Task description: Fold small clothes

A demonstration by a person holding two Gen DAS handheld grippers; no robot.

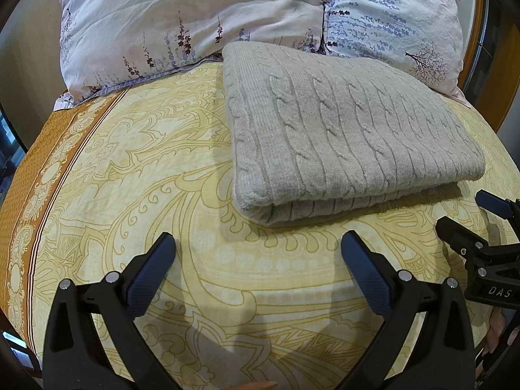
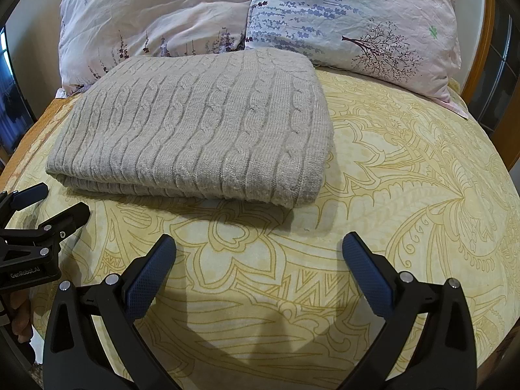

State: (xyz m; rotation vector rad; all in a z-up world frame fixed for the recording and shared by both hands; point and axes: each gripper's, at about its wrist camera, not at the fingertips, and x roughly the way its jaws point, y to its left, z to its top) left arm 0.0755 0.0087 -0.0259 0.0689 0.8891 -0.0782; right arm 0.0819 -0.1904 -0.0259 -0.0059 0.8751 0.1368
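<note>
A grey cable-knit sweater (image 1: 351, 130) lies folded into a thick rectangle on the yellow patterned bedsheet (image 1: 162, 162). It also shows in the right wrist view (image 2: 201, 130). My left gripper (image 1: 258, 250) is open and empty, a short way in front of the sweater's near left corner. My right gripper (image 2: 260, 250) is open and empty, in front of the sweater's near right corner. Each gripper shows at the edge of the other's view: the right one (image 1: 471, 217) and the left one (image 2: 48, 204).
Two floral pillows (image 1: 195, 19) (image 2: 357, 16) lie behind the sweater against the headboard. An orange border (image 1: 42, 169) runs along the sheet's left side. The wooden bed frame (image 2: 484, 42) rises at the right.
</note>
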